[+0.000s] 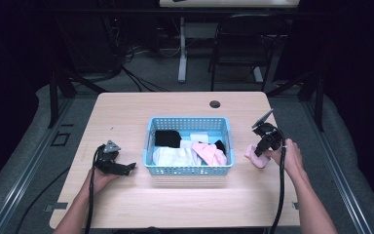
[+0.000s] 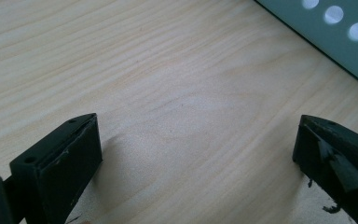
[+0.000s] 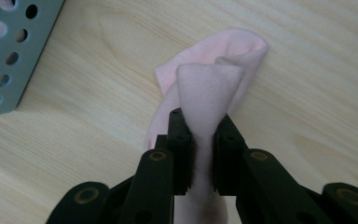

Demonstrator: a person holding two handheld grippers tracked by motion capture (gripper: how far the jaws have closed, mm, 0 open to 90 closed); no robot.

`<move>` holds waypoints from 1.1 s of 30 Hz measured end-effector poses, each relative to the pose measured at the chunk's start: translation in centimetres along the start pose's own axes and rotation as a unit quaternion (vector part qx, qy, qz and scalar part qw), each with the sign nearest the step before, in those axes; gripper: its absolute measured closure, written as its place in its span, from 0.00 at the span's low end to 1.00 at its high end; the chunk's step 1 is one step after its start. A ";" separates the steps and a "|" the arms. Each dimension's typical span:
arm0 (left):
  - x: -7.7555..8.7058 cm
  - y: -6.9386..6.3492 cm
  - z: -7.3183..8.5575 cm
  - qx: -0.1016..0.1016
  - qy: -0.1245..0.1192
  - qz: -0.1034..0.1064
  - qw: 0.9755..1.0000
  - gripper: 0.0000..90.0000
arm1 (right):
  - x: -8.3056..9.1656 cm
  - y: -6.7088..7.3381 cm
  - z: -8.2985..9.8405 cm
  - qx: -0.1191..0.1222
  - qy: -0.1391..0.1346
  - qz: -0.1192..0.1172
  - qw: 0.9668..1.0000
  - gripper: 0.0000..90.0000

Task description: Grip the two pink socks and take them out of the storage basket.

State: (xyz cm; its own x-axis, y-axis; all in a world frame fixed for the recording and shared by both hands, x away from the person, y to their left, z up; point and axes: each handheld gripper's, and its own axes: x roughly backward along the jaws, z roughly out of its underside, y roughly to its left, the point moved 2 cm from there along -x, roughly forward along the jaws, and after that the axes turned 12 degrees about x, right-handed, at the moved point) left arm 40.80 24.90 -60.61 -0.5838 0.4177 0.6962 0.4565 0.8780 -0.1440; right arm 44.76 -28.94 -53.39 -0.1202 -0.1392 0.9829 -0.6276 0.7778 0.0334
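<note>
In the right gripper view we see the right gripper [image 3: 200, 135] w/ its jaws pinched tight on a fold of a pale pink sock [image 3: 214, 70]; the cloth is squeezed between the two black pads at centre-bottom of the frame and bulges up above them. The rest of the sock lies on the wooden table [image 3: 307, 116] toward the upper middle. A corner of the blue basket [image 3: 9, 60] w/ round holes sits in the upper left, apart from the sock.

In the left gripper view the left gripper [image 2: 196, 154] has its jaws wide apart, one at lower left and one at lower right, w/ bare wood between them, nothing held. They look close to the tabletop; we can't tell if they touch it. The basket wall shows at upper right.

In the high view, forearms come in from the bottom. Our left hand [image 1: 97, 178] holds the left gripper at lower left of centre, jaws pointing toward the basket, just beside its left wall but apart from it. Right gripper is at right of centre, on the pink sock, which rests on the table just right of the basket. Basket sits mid-table, holding black, white & pink cloth items. Farther up, a dark round hole [image 1: 215, 104] in the table near its far edge; beyond it a black chair [image 1: 243, 44] & a desk leg [image 1: 182, 53] on the floor
</note>
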 end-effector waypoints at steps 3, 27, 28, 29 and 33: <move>0.0 0.0 0.0 0.000 0.000 0.000 1.000 0.01 | -0.4 -0.2 0.3 -0.003 -0.007 0.000 1.000 0.79; 0.1 0.0 0.0 0.000 0.003 0.001 1.000 0.01 | 7.7 1.7 1.0 0.010 -0.090 0.006 0.996 0.00; 0.0 0.0 0.0 0.001 0.001 0.000 1.000 0.01 | 8.5 2.4 0.5 0.016 -0.097 0.007 0.995 0.00; 0.1 0.0 0.0 0.000 0.003 0.001 1.000 0.01 | 8.7 2.6 0.3 0.021 -0.097 0.007 0.995 0.00; 0.0 0.0 0.0 0.001 0.000 -0.001 1.000 0.01 | 9.5 3.6 -0.5 0.033 -0.103 0.007 0.994 0.00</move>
State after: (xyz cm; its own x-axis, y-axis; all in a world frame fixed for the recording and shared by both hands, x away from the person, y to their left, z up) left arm 40.77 24.90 -60.60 -0.5845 0.4155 0.6969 0.4542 0.8793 -0.1433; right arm 41.77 -27.12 -43.84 -0.2794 -0.2570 0.9251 -0.6735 0.7391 0.0019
